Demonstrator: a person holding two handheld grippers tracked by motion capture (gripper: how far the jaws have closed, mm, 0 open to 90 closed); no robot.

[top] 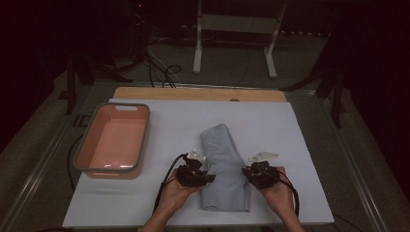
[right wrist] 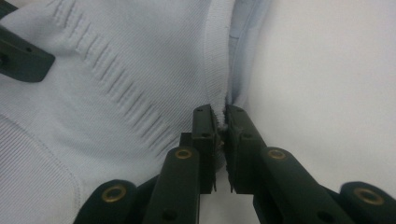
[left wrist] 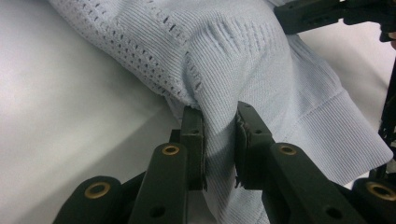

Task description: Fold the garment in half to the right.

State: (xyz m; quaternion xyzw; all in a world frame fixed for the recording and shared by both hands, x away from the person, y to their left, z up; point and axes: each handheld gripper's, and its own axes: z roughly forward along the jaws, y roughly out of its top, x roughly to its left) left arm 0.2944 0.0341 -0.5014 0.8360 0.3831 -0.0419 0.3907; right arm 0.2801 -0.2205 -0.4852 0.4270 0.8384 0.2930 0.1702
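A pale blue knitted garment (top: 223, 164) lies folded into a long strip on the white sheet (top: 169, 121), running away from me. My left gripper (top: 209, 177) is at its left edge and is shut on a thick bunch of the knit (left wrist: 219, 140). At the right edge, my right gripper (top: 245, 172) is shut on the ribbed hem (right wrist: 220, 122), its jaws nearly together. Black parts of the other gripper (left wrist: 336, 11) show across the garment (left wrist: 224, 51) in the left gripper view, and likewise the other gripper (right wrist: 21, 58) in the right gripper view. A hand holds each gripper from the near edge.
A pink tub with a grey rim (top: 114, 140) stands at the left on the sheet. A strip of wooden table top (top: 198, 94) shows beyond the sheet. A white frame (top: 237, 34) and cables (top: 162, 67) stand on the floor behind.
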